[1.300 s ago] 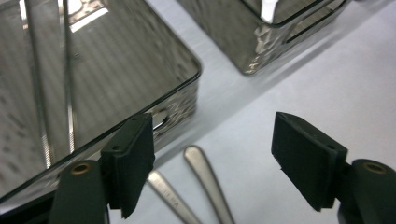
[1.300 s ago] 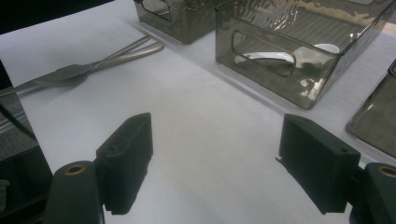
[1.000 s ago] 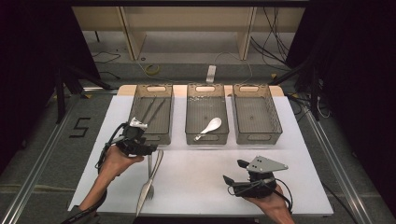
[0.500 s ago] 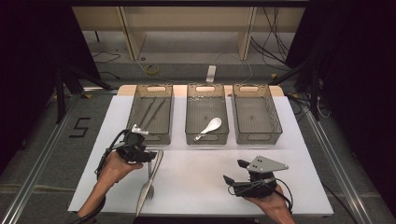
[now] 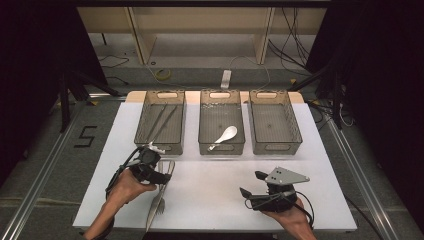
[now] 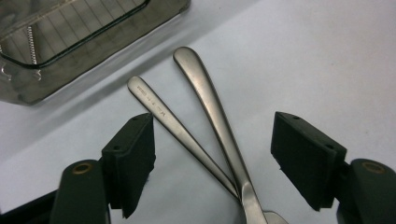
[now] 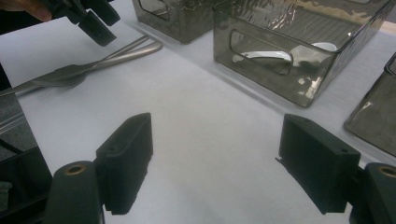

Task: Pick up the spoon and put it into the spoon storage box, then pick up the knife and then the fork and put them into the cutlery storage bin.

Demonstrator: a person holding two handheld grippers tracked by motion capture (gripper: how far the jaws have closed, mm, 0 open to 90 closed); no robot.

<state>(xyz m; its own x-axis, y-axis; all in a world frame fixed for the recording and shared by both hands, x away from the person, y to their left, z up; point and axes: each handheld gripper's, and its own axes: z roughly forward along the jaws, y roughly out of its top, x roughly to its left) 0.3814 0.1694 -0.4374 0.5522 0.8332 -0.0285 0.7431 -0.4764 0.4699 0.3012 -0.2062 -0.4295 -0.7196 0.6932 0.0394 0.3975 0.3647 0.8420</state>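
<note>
Fork (image 6: 163, 116) and second utensil (image 6: 212, 116) heads cut off at bottom edge, stamped lettering on fork handle unreadable

**Open fingers around two metal handles**

The left gripper (image 6: 212, 158) is seen from just behind its two black fingers (image 6: 130, 161), which stand wide apart and have just been opening. Between them lie two metal cutlery handles (image 6: 205, 100) on the white counter (image 6: 303, 56). The handles cross near the bottom edge and spread apart toward their rounded ends. Neither finger touches a handle. At the upper left is the corner of a clear grey bin (image 6: 98, 44), near the handle ends.
</note>
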